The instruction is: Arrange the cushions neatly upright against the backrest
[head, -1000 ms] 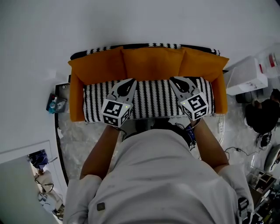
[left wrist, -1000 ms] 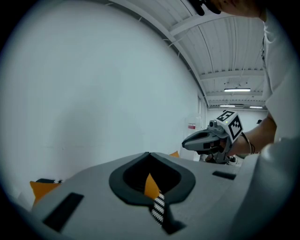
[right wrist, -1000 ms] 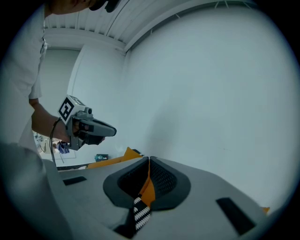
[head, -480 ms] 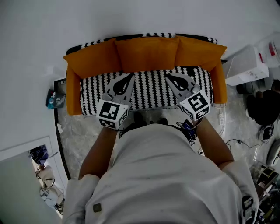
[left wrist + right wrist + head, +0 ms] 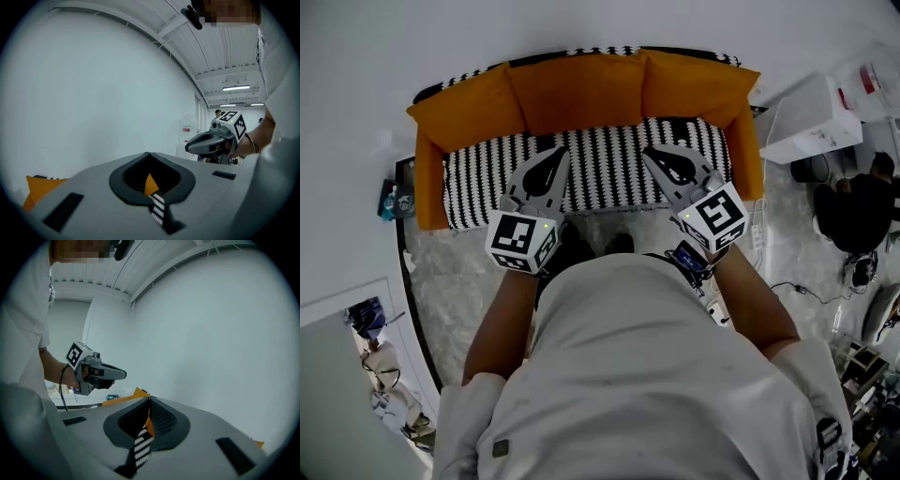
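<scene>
head view: orange cushions (image 5: 581,92) upright (three abreast)

Ahead of the left claw (image 5: 557,152) and right claw (image 5: 649,154), the cushions (image 5: 581,94) look like matt orange cloth. Beneath them the sofa seat (image 5: 609,178) is black-and-white striped fabric. Both claws' shells are smooth matt grey plastic.

1. Pretty sure this is a lab or test studio, not a home: the sofa (image 5: 609,173) sits alone against bare white walls.
2. Loose cables (image 5: 789,285), a white box (image 5: 806,117), and strip lights (image 5: 236,87) overhead.
</scene>
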